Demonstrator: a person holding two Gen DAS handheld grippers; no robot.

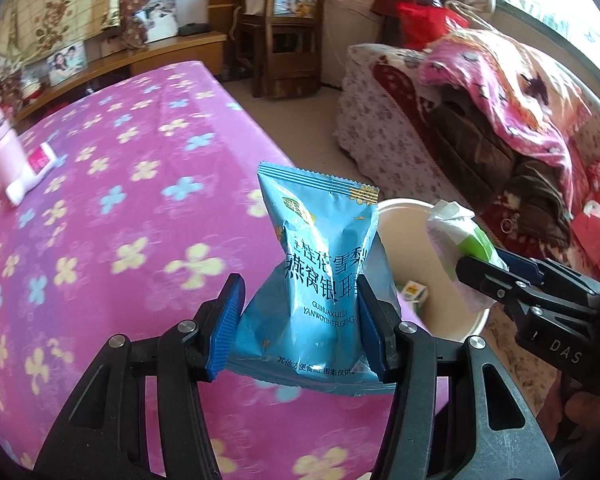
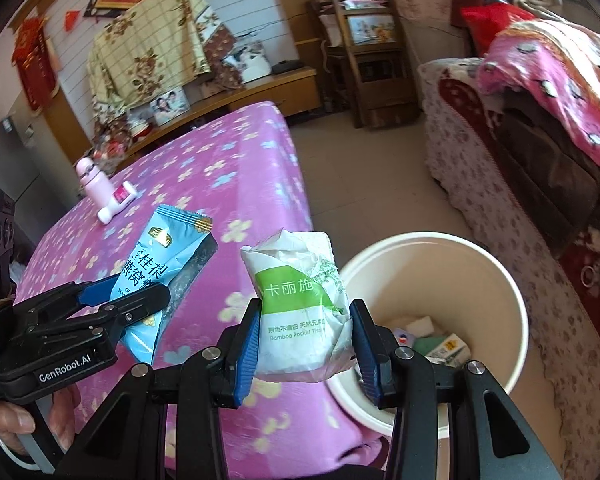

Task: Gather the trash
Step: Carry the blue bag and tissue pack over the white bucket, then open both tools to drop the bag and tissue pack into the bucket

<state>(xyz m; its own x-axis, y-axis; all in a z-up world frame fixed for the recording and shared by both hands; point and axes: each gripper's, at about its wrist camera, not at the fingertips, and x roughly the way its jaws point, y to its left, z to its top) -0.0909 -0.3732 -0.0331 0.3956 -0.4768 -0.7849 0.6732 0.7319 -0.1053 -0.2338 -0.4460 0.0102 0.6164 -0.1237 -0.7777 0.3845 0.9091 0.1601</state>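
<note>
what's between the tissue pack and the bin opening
Nothing: in the right wrist view the tissue pack hangs beside the bin, bare air between them.

We note the bin [image 2: 432,280] on the floor just beside the table's [image 2: 228,160] near right edge, scraps [image 2: 440,344] inside. Bottle [image 2: 94,182] and tube [image 2: 118,200] lie together at the table's far left edge. Sofa [image 2: 480,152] stands right of the bin, shelf [image 2: 364,52] behind.
</note>
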